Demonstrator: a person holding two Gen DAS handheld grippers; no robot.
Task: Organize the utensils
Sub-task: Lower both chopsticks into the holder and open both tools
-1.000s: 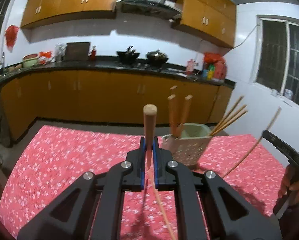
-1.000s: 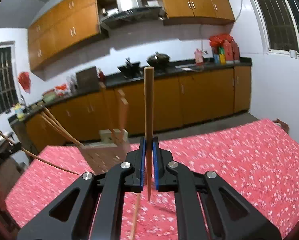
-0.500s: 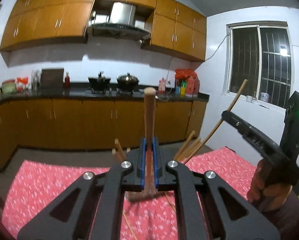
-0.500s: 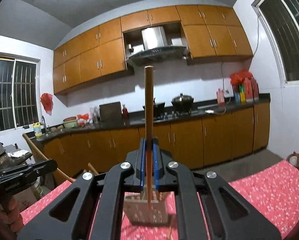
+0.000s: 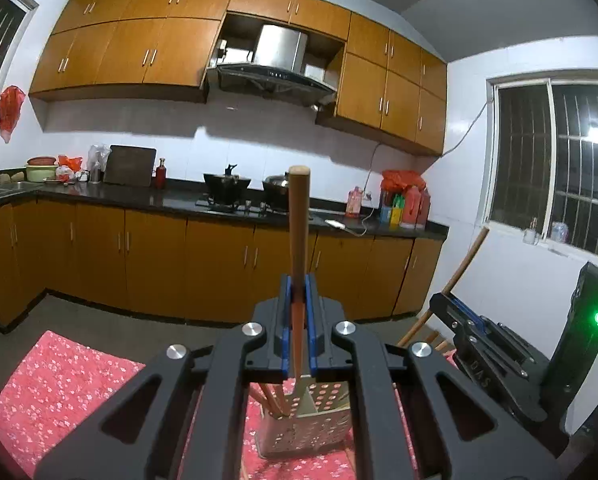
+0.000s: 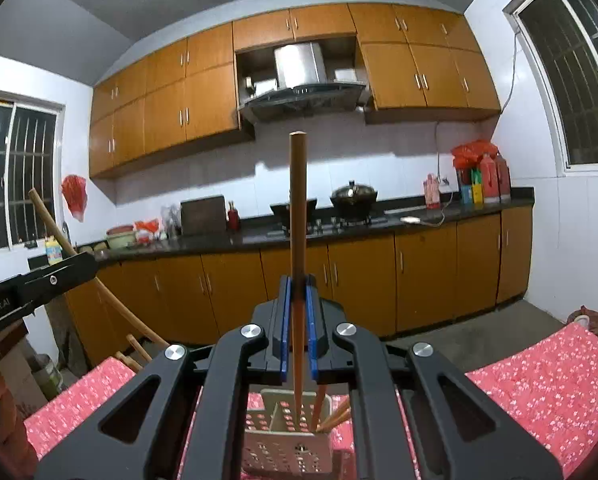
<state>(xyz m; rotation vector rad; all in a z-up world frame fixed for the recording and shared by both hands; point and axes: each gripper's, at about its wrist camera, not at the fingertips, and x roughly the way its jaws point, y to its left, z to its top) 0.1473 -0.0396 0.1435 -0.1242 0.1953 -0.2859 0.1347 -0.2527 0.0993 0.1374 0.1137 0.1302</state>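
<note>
Left tool (image 5: 298, 312) clamps wooden-handled utensil (image 5: 299, 216), right tool (image 6: 298, 312) clamps chopstick (image 6: 297, 208); both over perforated holder (image 6: 287, 446), prob. inside.

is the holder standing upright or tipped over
Upright. The holder stands on the red cloth with its open top up, and chopsticks lean inside it.

Utensil caddy (image 5: 299, 428) base & sides hidden behind left hand-held gripper (image 5: 298, 320) frame; can't tell which compartment the spatula blade (image 5: 303, 398) sits in. Chopstick (image 6: 297, 264) tip lost inside caddy in right view, & table (image 6: 539, 384) cut off by frame edge.
</note>
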